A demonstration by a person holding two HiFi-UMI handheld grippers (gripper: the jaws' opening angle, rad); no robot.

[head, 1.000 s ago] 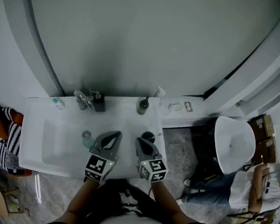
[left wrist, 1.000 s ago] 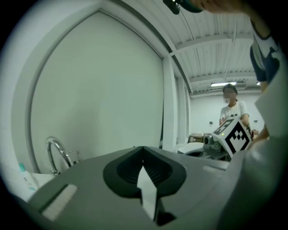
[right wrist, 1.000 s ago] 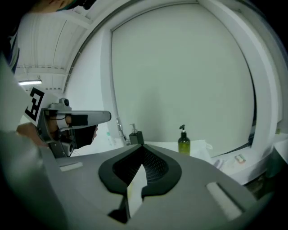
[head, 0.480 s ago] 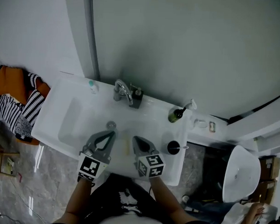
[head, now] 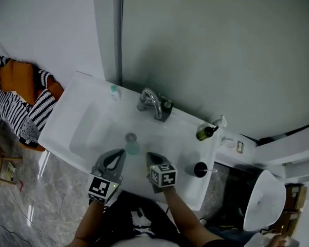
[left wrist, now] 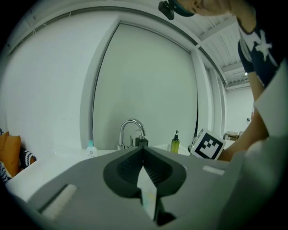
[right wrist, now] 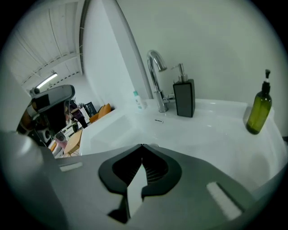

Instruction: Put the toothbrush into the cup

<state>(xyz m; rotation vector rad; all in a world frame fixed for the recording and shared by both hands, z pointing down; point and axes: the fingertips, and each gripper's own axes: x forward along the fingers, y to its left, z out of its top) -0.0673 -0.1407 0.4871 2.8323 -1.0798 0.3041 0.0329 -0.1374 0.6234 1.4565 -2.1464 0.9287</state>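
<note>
A black cup (head: 199,169) stands on the white sink's (head: 81,115) right front ledge. A thin white stick, probably the toothbrush (head: 212,170), pokes out at the cup's right rim. My right gripper (head: 148,154) is shut and empty over the basin's front edge, left of the cup. My left gripper (head: 122,152) is beside it, also shut and empty. A small teal glass (head: 133,146) sits in the basin just beyond both tips. The jaws meet at the tip in the left gripper (left wrist: 143,147) view and in the right gripper (right wrist: 142,145) view.
At the back of the sink stand a chrome faucet (head: 151,101), a black soap dispenser (head: 166,106), a green pump bottle (head: 207,131) and a small teal-capped bottle (head: 114,92). Striped and orange cloth (head: 24,98) lies to the left. A white stool (head: 265,200) stands to the right.
Both grippers have moved left along the sink's front, away from the black cup, and lower. Both stayed shut. The head view has swung left.
</note>
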